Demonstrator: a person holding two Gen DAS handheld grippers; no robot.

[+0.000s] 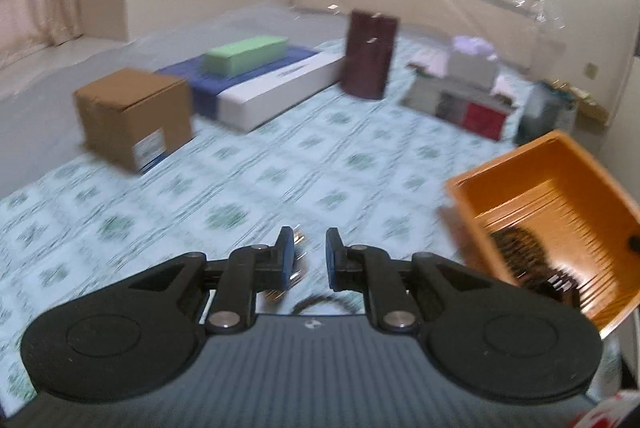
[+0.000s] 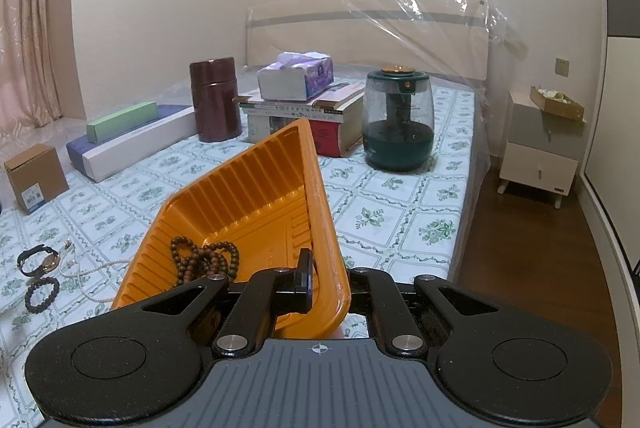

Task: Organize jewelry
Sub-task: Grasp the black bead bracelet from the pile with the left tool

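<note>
1. Right claw (image 2: 326,284) is clamped on the orange tray (image 2: 256,195) rim; I keep it steady, tilted, wood beads (image 2: 204,260) inside.
2. Left claw (image 1: 310,256) is slightly open, empty; I aim it at the watch (image 2: 40,260) and bead bracelet (image 2: 42,294) on the bed (image 2: 380,203), approaching slowly.

no legible text, labels blurred

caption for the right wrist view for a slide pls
Right gripper shut on the rim of a tilted orange ribbed plastic tray holding brown wooden prayer beads, above a floral bedsheet.
</note>
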